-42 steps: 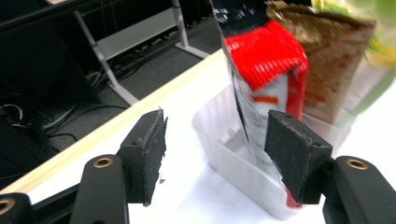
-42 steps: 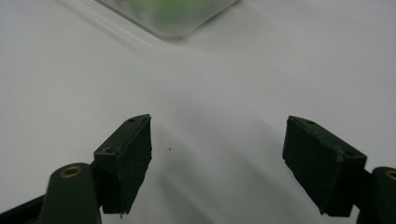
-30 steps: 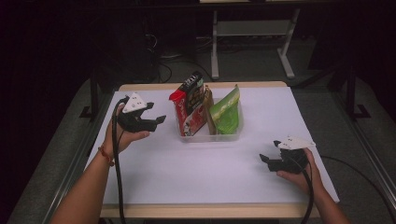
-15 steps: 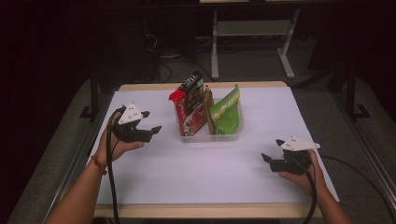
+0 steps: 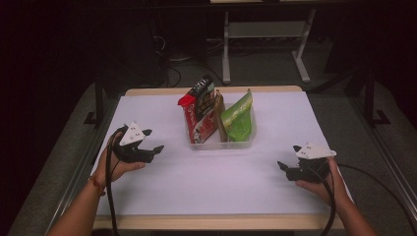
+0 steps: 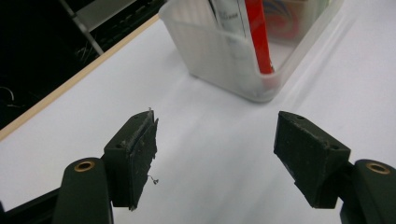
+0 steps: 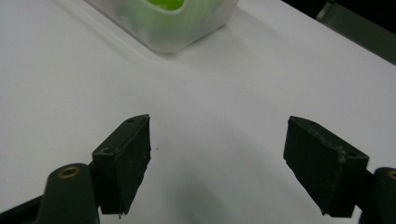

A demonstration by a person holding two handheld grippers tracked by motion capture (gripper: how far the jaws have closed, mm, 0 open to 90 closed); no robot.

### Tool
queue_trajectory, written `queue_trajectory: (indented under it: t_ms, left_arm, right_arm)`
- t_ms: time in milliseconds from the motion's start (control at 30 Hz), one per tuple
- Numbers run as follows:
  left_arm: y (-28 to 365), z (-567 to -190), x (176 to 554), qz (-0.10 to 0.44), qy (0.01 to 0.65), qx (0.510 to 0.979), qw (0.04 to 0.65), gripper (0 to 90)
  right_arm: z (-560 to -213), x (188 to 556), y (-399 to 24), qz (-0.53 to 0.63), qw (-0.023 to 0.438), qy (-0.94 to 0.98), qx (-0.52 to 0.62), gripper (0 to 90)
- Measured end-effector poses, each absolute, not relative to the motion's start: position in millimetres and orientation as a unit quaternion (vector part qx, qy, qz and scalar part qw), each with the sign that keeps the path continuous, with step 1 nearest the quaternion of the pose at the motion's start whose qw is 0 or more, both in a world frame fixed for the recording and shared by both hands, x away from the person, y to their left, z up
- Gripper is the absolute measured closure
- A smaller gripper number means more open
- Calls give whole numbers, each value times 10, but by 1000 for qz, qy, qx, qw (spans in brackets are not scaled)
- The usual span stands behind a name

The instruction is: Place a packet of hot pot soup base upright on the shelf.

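I see clear bin [image 5: 223,143] at table [image 5: 275,123] centre, toward far edge, packed with upright packets: red packet [image 5: 193,114] at left, green pouch [image 5: 237,118] at right. My left gripper [image 5: 153,145] low over white tabletop, well left of bin, jaws apart, nothing between them. In left gripper view, bin [image 6: 219,51] ahead with red packet [image 6: 256,32] inside. My right gripper [image 5: 289,162] near table's front right, well apart from bin, jaws wide, empty. Right gripper view: bin corner [image 7: 205,25] with green pouch [image 7: 169,4] ahead.

Frosted plastic tub [image 5: 222,142]; glossy foil packets [image 5: 237,118]; matt white tabletop [image 5: 206,187].
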State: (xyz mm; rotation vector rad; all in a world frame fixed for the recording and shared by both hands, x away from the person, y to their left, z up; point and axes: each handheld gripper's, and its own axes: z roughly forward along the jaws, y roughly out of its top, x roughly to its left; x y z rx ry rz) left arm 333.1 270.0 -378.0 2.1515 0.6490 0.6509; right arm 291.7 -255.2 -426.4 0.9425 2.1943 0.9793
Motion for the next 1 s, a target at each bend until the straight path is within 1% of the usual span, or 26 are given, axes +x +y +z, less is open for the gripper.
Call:
queue_trajectory:
  t_ms: [167, 233, 467, 767, 1000]
  left_arm:
    - [2819, -3873, 3244, 255, 259, 838, 408, 293]
    - [2859, -3913, 3210, 256, 259, 837, 408, 294]
    - [3030, -3986, 3099, 256, 266, 835, 408, 276]
    - [3255, -4163, 2999, 242, 299, 826, 412, 262]
    - [3419, -4239, 2900, 246, 323, 806, 431, 261]
  right_arm:
    - [-4192, 2916, -2609, 397, 288, 796, 354, 227]
    - [-4201, 2892, -2640, 394, 297, 794, 355, 227]
    - [-4228, 2799, -2734, 407, 304, 783, 358, 216]
    - [-4256, 2704, -2815, 402, 312, 774, 377, 214]
    - [-4279, 2599, -2898, 408, 317, 761, 393, 214]
